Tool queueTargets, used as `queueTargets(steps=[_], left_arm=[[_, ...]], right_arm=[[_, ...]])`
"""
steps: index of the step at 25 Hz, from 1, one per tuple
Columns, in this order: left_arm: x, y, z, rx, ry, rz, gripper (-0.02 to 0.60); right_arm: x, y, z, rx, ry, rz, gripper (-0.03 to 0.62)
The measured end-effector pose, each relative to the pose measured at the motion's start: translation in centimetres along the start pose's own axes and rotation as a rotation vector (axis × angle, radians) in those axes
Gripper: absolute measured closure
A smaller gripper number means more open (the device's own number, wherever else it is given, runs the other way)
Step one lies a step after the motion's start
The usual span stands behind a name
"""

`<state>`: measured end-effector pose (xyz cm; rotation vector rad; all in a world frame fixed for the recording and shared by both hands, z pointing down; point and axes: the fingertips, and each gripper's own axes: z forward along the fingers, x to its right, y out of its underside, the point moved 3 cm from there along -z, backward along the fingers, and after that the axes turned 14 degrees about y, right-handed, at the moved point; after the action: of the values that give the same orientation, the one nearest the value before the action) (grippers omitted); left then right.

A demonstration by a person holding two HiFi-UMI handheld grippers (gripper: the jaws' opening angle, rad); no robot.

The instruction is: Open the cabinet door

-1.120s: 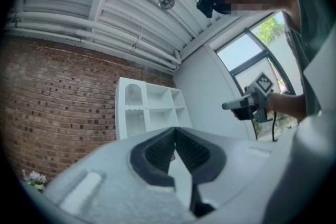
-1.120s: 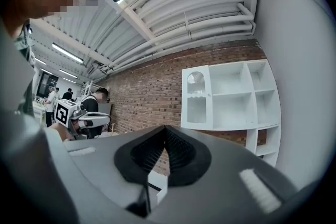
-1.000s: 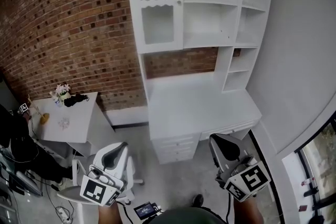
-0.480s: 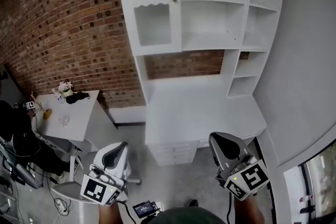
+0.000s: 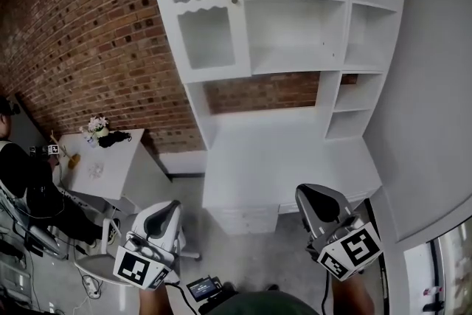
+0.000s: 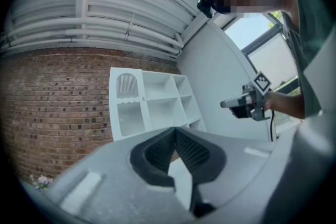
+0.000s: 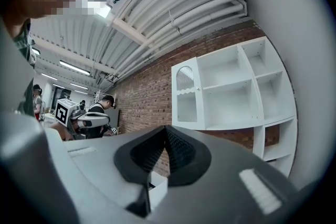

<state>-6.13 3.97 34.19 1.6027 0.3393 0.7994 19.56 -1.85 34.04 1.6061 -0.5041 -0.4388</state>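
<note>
A white hutch cabinet stands on a white desk (image 5: 284, 158) against the brick wall. Its one door (image 5: 195, 7), with an arched ribbed pane and a small knob (image 5: 235, 1), is closed at the upper left; open shelves fill the right. My left gripper (image 5: 158, 221) and right gripper (image 5: 313, 203) are held level in front of the desk, well short of the door, both shut and empty. In the left gripper view the door (image 6: 128, 107) lies beyond the closed jaws of the left gripper (image 6: 174, 131). The right gripper view shows the door (image 7: 186, 97) past the right gripper (image 7: 166, 128).
A small white side table (image 5: 110, 166) with flowers (image 5: 94, 125) stands to the left of the desk. A seated person (image 5: 22, 181) is at the far left. Drawers (image 5: 243, 217) sit under the desk. A grey wall (image 5: 435, 85) bounds the right.
Both grippers have moved forward toward the desk; the cabinet looks larger and its door has shifted left in the head view. The jaws stayed shut.
</note>
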Motion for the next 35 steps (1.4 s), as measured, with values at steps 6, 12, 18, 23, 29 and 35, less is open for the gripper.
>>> queueTargets(steps=[6, 12, 18, 23, 29, 35], left_arm=[[-2.0, 1.0, 2.2, 0.003, 0.019, 0.002, 0.578], [-6.4, 1.9, 4.4, 0.047, 0.066, 0.005, 0.578], [-12.3, 3.1, 5.9, 0.092, 0.111, 0.007, 0.578], [-17.0, 4.6, 6.6, 0.115, 0.147, 0.002, 0.578], [-21.5, 5.7, 7.0, 0.143, 0.180, 0.004, 0.578], [-24.2, 7.0, 7.0, 0.149, 0.178, -0.011, 0.578]], right_arm=[[1.4, 0.9, 2.3, -0.006, 0.018, 0.003, 0.588], [1.8, 0.6, 5.5, -0.003, 0.080, -0.020, 0.588], [1.0, 0.1, 10.6, 0.001, 0.131, -0.043, 0.588], [-0.3, 0.3, 14.6, 0.005, 0.170, -0.060, 0.588], [-1.4, 0.1, 18.3, 0.014, 0.216, -0.070, 0.588], [-2.0, -0.1, 21.3, 0.005, 0.216, -0.088, 0.588]])
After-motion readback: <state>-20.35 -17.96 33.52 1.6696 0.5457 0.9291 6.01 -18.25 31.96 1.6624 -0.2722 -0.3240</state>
